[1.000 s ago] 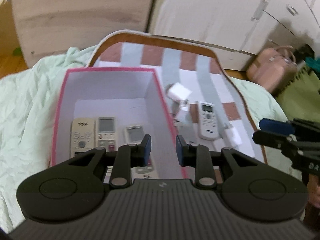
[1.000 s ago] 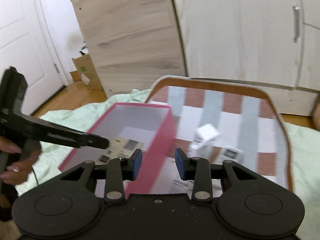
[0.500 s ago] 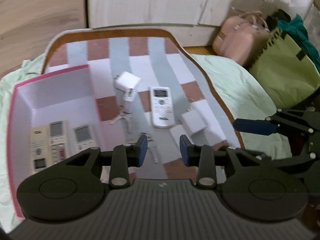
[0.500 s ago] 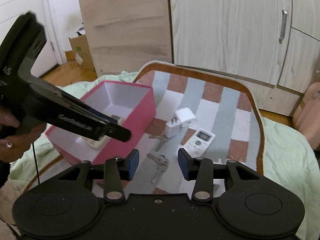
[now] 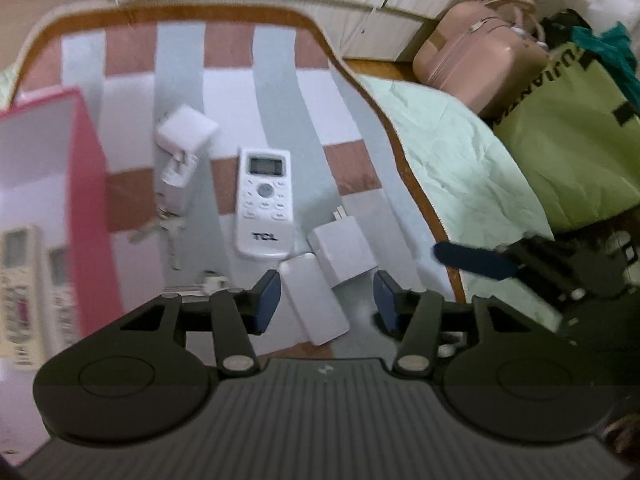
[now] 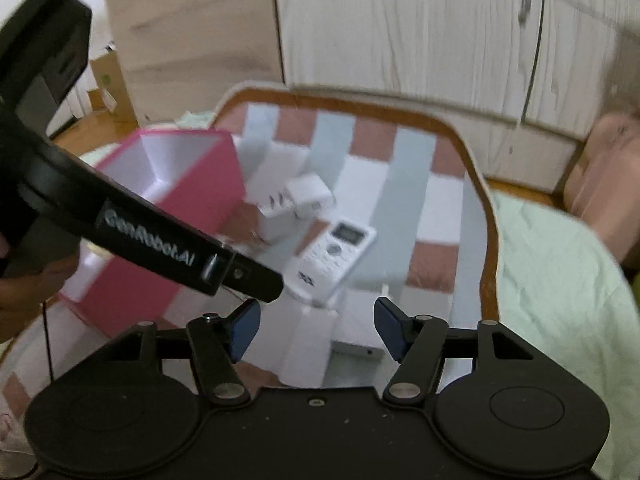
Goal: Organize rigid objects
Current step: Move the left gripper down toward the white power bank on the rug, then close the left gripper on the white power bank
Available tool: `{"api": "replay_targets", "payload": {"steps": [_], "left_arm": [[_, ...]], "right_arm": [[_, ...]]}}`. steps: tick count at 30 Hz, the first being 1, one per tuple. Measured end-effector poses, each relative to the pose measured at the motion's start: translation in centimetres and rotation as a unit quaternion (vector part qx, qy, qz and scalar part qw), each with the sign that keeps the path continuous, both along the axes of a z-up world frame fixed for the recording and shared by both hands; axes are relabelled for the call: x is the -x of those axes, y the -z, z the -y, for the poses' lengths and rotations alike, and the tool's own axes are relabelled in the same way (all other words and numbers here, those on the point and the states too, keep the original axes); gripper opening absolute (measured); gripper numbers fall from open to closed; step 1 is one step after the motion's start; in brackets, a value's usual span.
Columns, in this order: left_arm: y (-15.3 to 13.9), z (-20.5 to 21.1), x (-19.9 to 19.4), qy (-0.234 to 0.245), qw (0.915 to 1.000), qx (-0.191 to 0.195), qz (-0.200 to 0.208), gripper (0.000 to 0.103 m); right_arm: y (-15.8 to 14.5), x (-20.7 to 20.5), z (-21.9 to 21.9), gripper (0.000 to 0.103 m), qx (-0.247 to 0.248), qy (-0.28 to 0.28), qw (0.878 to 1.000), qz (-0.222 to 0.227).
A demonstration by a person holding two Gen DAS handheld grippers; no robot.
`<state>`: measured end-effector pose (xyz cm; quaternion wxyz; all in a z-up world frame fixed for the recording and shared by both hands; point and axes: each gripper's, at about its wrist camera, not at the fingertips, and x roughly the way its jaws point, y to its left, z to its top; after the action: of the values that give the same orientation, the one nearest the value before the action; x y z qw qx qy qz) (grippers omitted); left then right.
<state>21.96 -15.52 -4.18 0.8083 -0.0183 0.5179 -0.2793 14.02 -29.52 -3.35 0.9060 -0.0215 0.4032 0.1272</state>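
Left tool [image 5: 326, 300], released, poised over white power bank [image 5: 314, 298]; right tool [image 6: 316, 330] released. Next: clench, carry to pink box [image 5: 86, 184].

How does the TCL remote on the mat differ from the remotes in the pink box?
The TCL remote lies out on the checked mat; the boxed remotes sit inside the pink box. The TCL remote is plain white; one boxed remote shows pink buttons. All lie face up, screens at the far end.
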Motion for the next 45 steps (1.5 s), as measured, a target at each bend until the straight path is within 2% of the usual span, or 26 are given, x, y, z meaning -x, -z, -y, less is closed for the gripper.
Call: {"api": "replay_targets", "payload": {"steps": [5,9,15,19,21,24,26,28,30,32,33,37,41,42,45], "left_arm": [[3.2,2.5,-2.7,0.006,0.9997,-0.005,-0.023,0.050],[4.9,4.1,-4.5,0.009,0.9994,-0.017,-0.029,0.049],[7.2,6.0,-6.5,0.009,0.9994,-0.007,-0.031,0.047],[8.6,6.1,-7.6,0.004,0.9983,0.019,-0.055,0.042],[8.9,6.0,-7.7,0.016,0.9970,0.041,-0.064,0.034],[8.9,6.1,-7.1,0.041,0.9943,0.055,-0.081,0.033],[9.2,6.1,-6.5,0.049,0.9908,0.064,-0.109,0.034],[9.5,5.9,-6.1,0.037,0.9877,0.076,-0.132,0.034],[9.6,5.8,-5.9,0.022,0.9872,0.078,-0.138,0.034],[10.0,5.9,-6.0,0.006,0.9872,0.078,-0.139,0.036],[10.1,5.9,-6.1,-0.001,0.9867,0.082,-0.141,0.037],[10.4,5.7,-6.2,-0.019,0.9857,0.093,-0.139,0.037],[10.5,5.9,-5.4,-0.017,0.9892,0.091,-0.114,0.037],[10.3,5.7,-5.2,-0.018,0.9897,0.091,-0.109,0.037],[10.3,5.8,-4.7,-0.023,0.9911,0.089,-0.095,0.037]], "right_arm": [[4.7,-2.4,0.6,0.068,0.015,0.014,0.999,-0.037],[6.9,-3.8,0.6,0.068,0.036,0.038,0.998,-0.043],[7.9,-3.8,0.4,0.068,0.056,0.028,0.997,-0.033],[7.7,-3.3,1.3,0.068,0.052,0.042,0.997,-0.030],[7.6,-3.1,2.0,0.067,0.056,0.053,0.997,-0.030],[7.4,-2.6,3.0,0.067,0.060,0.082,0.994,-0.030],[7.4,-2.4,3.9,0.067,0.060,0.108,0.992,-0.033],[7.5,-2.2,4.7,0.067,0.042,0.125,0.990,-0.043],[7.7,-2.1,5.4,0.067,0.005,0.126,0.991,-0.055],[7.8,-2.1,5.5,0.067,-0.026,0.122,0.990,-0.061],[7.9,-2.2,5.3,0.067,-0.026,0.116,0.991,-0.062],[8.6,-2.7,4.8,0.068,0.002,0.087,0.995,-0.056],[9.3,-3.5,4.1,0.069,0.015,0.052,0.997,-0.052],[9.4,-3.5,3.7,0.072,0.017,0.040,0.998,-0.050],[9.8,-4.1,2.9,0.071,0.032,0.048,0.997,-0.041]]}}
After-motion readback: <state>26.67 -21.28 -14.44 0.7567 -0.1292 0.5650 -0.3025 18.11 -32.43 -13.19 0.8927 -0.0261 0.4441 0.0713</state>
